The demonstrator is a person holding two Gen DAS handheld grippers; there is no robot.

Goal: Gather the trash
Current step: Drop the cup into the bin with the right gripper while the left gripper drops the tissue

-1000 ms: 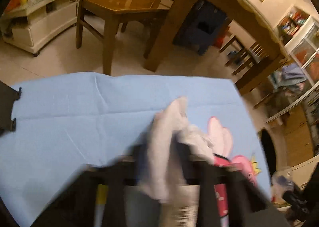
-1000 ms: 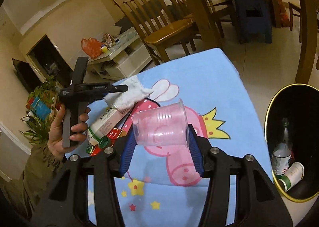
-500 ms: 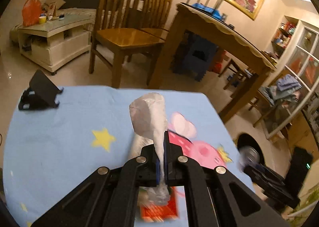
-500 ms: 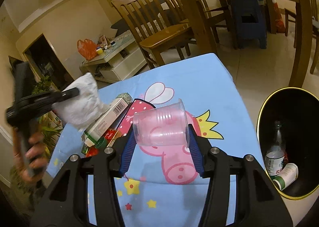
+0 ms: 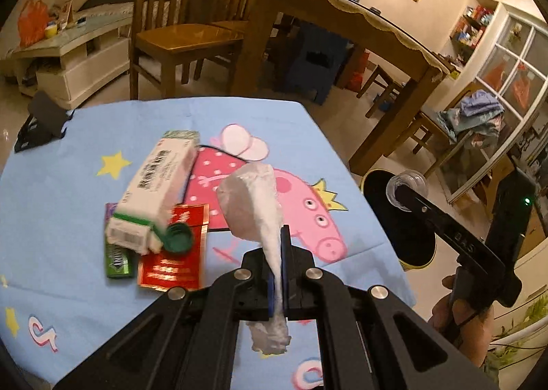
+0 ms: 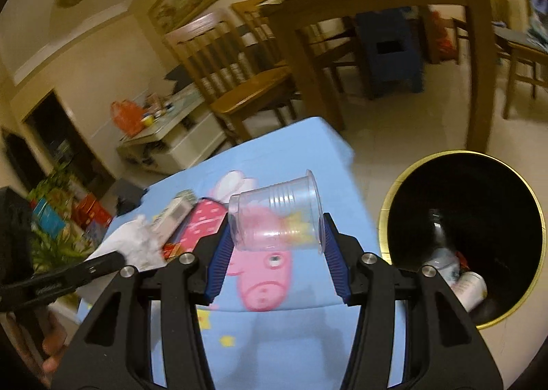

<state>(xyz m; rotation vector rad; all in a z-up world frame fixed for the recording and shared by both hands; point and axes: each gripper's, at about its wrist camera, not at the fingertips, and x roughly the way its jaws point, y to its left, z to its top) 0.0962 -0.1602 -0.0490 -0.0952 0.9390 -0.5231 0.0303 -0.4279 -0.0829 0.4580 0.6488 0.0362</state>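
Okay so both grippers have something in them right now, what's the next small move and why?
Probably carry the right gripper a little further right, over the black bin, then open it. It is shut on the clear plastic cup, which hangs above the blue cloth's edge, beside the bin's open mouth. The left gripper, shut on the crumpled tissue, sits farther away.

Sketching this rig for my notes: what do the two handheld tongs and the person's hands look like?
Both tongs, left and right, are black angular frames with cut-out windows, silver round bolts and ribbed blue pads. The right one's side carries faint pale lettering and a small green light. The right hand is bare; no sleeve visible.
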